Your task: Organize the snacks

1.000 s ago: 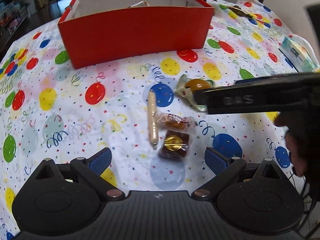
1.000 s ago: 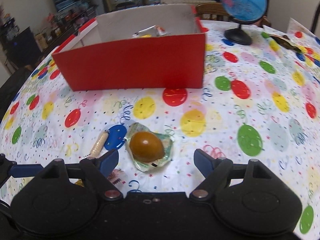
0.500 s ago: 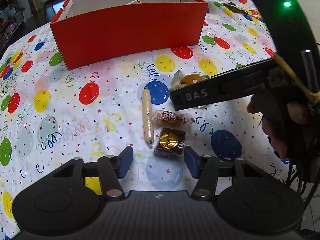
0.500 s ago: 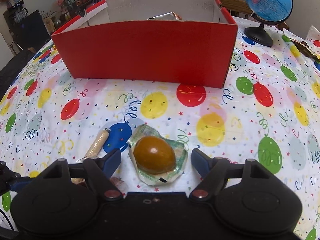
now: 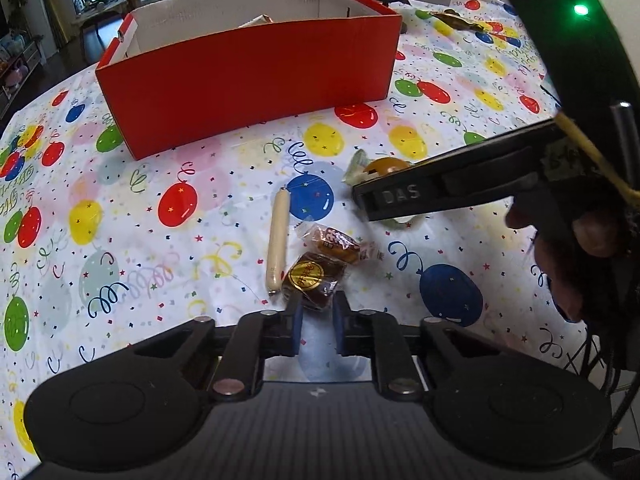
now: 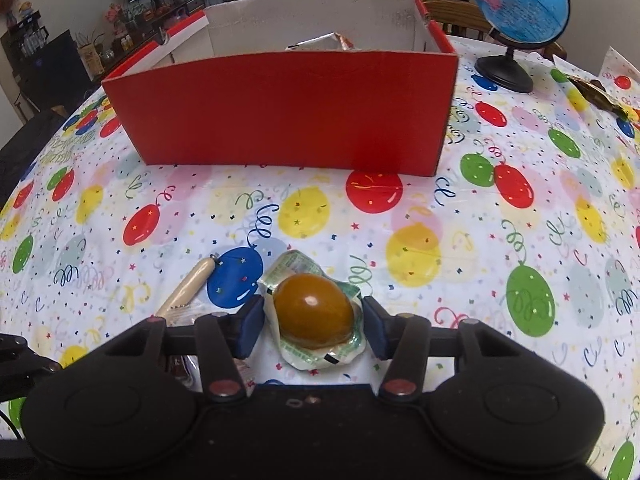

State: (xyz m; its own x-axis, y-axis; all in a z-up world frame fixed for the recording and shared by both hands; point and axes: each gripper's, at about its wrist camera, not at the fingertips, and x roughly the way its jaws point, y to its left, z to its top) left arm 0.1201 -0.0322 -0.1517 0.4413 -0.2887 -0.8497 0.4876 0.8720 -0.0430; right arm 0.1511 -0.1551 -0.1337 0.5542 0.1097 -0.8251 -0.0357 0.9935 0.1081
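Left gripper (image 5: 315, 322): jaws nearly closed, the near edge of the dark wrapped snack with a gold round label (image 5: 314, 280) is pinched between the blue pads. Snack is still resting on the desk (image 5: 120, 240), covered by a balloon-print cloth.

Right gripper (image 6: 314, 326): jaws have just been closing around the wrapped brown egg (image 6: 314, 312). Egg and its crinkled green-white wrapper are set between the pads; wrapper edges are touched on both sides, but whether the egg itself is pressed cannot be told. Egg is still down on the desk.

Other snacks, in the left wrist view:
- Pale sausage stick (image 5: 278, 246) is laid just left of the gold-label snack, touching or nearly so, pointed toward the box.
- Small clear-wrapped brown snack (image 5: 338, 242) is laid just behind the gold-label one, touching it.
- All three are grouped near the middle of the desk, on the near side of the box; the egg is placed just to their right.

Red cardboard box (image 6: 288, 108): open top, white inside, placed toward the far edge of the desk, well apart from the loose snacks. A silvery packet (image 6: 320, 42) is seen inside over the front wall.

Blue globe (image 6: 520, 4) on a black stand is located at the far right corner of the desk, beside the box.

Right gripper body, with a hand (image 5: 576, 264) on it, is visible at the right in the left wrist view.
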